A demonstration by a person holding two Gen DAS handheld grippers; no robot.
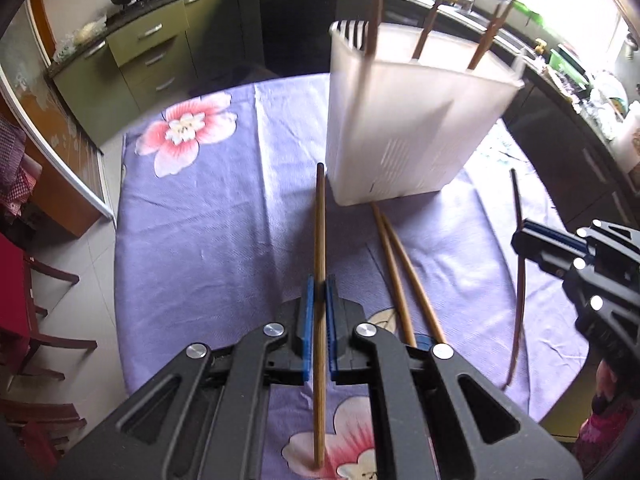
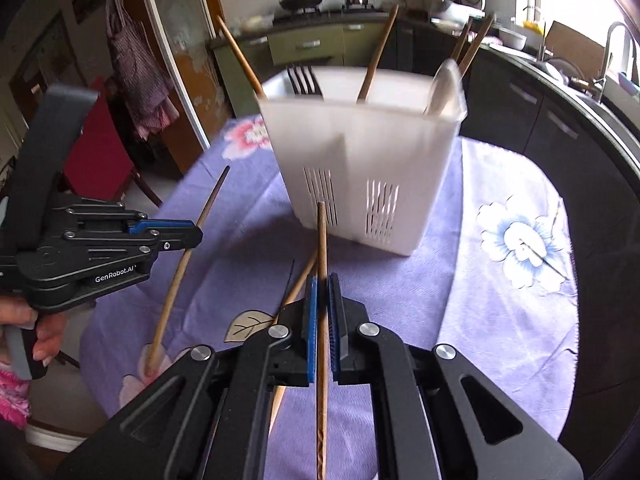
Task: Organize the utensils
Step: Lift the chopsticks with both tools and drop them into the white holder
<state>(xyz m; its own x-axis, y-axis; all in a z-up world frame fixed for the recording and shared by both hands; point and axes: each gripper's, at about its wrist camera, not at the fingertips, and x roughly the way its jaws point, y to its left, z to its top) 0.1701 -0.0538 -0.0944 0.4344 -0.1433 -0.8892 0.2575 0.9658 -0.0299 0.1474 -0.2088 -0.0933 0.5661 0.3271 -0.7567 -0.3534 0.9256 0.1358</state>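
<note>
The left gripper (image 1: pixel 319 300) clamped one brown wooden chopstick (image 1: pixel 319 248) above the lilac-clothed table (image 1: pixel 208 216); the right gripper (image 2: pixel 322 300) clamped another (image 2: pixel 322 264), both before the white slotted plastic holder (image 2: pixel 360 168).

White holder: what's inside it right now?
The white holder holds a dark fork, several upright chopsticks and a pale spoon. Its cloudy walls hide their lower ends and anything shorter inside.
</note>
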